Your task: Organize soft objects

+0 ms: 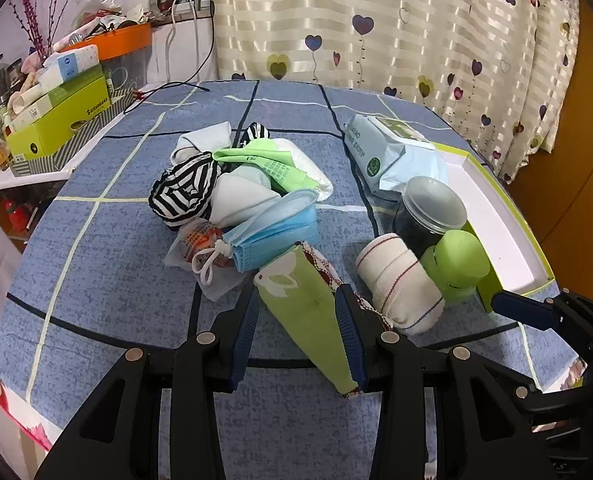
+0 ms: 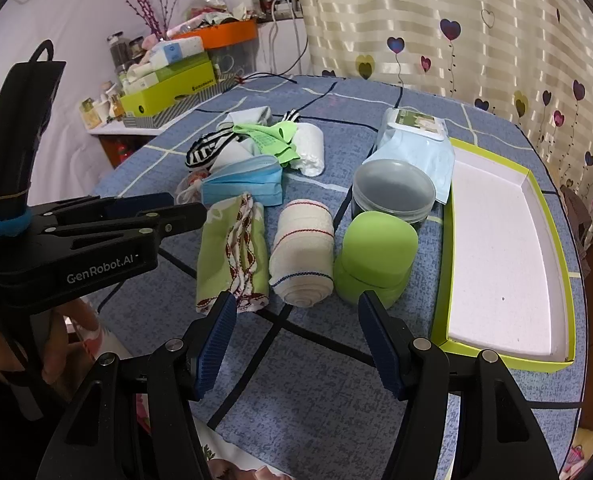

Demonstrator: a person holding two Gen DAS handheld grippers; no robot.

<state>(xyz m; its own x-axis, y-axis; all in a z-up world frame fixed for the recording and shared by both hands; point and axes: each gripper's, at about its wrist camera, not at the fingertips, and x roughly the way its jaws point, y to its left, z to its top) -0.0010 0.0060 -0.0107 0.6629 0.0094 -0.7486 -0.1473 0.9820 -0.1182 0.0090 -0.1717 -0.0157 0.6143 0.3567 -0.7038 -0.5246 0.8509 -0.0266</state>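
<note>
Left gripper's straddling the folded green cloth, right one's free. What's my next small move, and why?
Probably close the left gripper on the folded green cloth: its open jaws already stand on either side of it. The lime tray sits empty beside the right gripper, a likely destination.

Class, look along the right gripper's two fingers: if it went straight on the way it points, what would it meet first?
Probably the rolled white bandage, lying roughly midway ahead of the open right gripper, between the green folded cloth and the green container. Depth is uncertain.
</note>
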